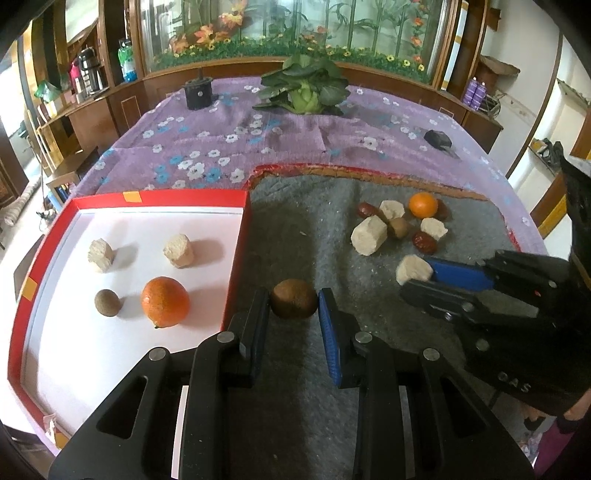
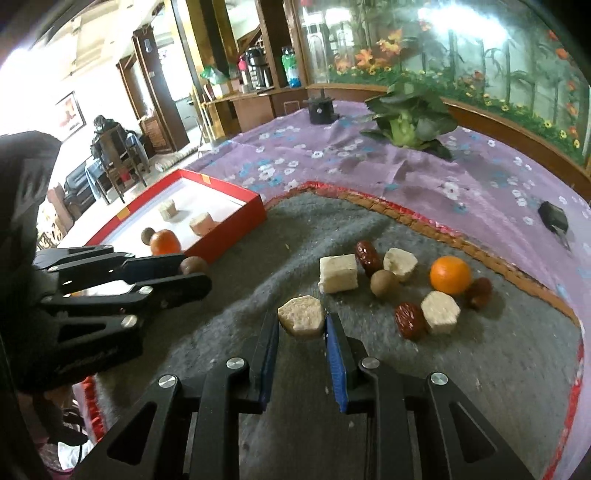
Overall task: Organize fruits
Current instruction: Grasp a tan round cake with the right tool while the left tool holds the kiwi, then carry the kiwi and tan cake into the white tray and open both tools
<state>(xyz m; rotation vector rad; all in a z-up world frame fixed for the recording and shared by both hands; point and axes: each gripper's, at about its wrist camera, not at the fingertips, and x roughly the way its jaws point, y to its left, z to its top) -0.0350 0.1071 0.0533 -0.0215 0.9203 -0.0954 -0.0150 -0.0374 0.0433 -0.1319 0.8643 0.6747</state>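
On grey mat (image 1: 303,221), purple floral cloth (image 1: 207,147) beyond

A glass-fronted cabinet (image 1: 295,33) painted with bamboo and orange flowers runs behind the table's far edge, framed in dark wood. Wooden shelving (image 1: 92,96) at the left holds flasks and bottles. Bright daylight — probably from a window — washes out the white wall (image 2: 55,66) beyond, where a wooden chair (image 2: 118,155) stands on the floor.
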